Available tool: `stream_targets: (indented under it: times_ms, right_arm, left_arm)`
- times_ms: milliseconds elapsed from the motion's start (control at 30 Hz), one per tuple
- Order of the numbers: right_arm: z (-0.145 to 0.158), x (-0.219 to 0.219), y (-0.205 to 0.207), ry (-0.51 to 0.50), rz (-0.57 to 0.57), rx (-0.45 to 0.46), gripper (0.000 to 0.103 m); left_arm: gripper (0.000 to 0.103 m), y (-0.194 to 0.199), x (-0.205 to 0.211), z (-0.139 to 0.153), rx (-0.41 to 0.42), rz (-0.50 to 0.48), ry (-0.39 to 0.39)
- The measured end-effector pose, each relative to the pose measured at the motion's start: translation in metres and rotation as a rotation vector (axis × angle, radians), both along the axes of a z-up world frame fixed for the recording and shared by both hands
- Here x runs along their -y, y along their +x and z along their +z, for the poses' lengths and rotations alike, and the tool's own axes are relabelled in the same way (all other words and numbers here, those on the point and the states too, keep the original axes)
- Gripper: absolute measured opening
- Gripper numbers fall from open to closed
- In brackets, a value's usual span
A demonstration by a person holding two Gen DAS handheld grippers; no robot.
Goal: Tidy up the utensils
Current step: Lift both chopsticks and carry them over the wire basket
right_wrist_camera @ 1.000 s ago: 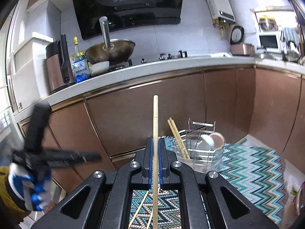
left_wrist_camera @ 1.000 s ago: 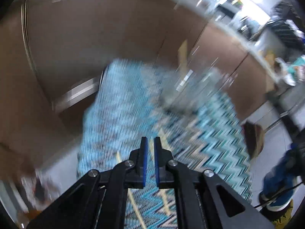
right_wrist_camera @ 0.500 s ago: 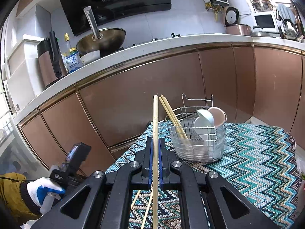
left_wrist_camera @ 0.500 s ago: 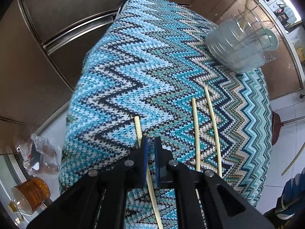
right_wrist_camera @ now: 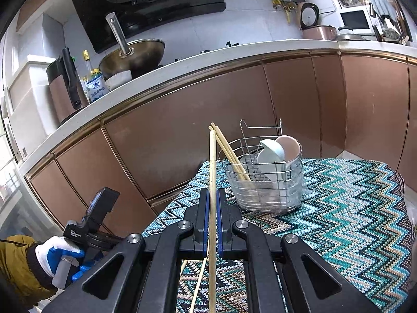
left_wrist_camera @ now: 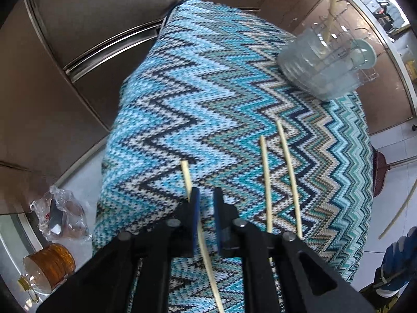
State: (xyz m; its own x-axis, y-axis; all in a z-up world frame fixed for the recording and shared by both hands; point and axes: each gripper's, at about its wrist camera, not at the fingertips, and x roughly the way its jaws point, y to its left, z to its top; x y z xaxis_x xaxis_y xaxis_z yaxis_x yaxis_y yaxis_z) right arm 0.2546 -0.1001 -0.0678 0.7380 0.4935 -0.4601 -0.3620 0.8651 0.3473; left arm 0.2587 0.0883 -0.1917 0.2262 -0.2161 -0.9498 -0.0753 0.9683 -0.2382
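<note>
A: Where does the loose chopstick [left_wrist_camera: 186, 176] lie from the left claw [left_wrist_camera: 206, 195]?

B: Right in its gap. It lies flat on the zigzag-cloth tabletop [left_wrist_camera: 182, 104], long axis running from 6 o'clock to about 11, tip just past the left pad. The jaws are opening, narrow as yet, with the stick between them and not pinched.

A: And the other sticks?

B: Two more chopsticks [left_wrist_camera: 280, 180] lie near at 2 o'clock, roughly parallel. The left claw is the nearer to all three.

A: The right claw [right_wrist_camera: 213, 195]?

B: Closed on one chopstick [right_wrist_camera: 212, 161], which points toward 12. The wire utensil basket [right_wrist_camera: 263, 182] stands at 1 o'clock from it, a pair already inside.
</note>
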Motion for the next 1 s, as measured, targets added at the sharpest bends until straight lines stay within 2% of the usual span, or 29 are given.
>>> stream_targets:
  times_ms: [67,267,467,633,833,1000]
  right_arm:
    - [0.0,0.001,-0.001,0.002,0.002,0.001,0.005]
    - [0.0,0.003,-0.003,0.002,0.0,-0.001,0.005]
    - [-0.004,0.006,-0.001,0.002,-0.001,-0.012,0.005]
    - [-0.007,0.005,0.0,0.0,0.002,-0.02,0.005]
    - [-0.008,0.004,-0.001,-0.001,0.005,-0.024,0.005]
    - [-0.005,0.003,-0.003,-0.007,0.007,-0.015,0.005]
  left_arm:
    - [0.023,0.0,-0.004,-0.004,-0.011,0.012,-0.004]
    - [0.023,0.002,-0.002,-0.012,-0.03,0.021,-0.007]
    - [0.013,0.008,0.003,-0.019,-0.049,0.019,0.016]
    - [0.006,0.009,-0.003,-0.022,-0.046,0.037,-0.004]
    - [0.005,0.0,-0.014,-0.018,-0.019,0.069,-0.058]
    - [0.005,-0.015,-0.02,0.007,0.053,0.073,-0.093]
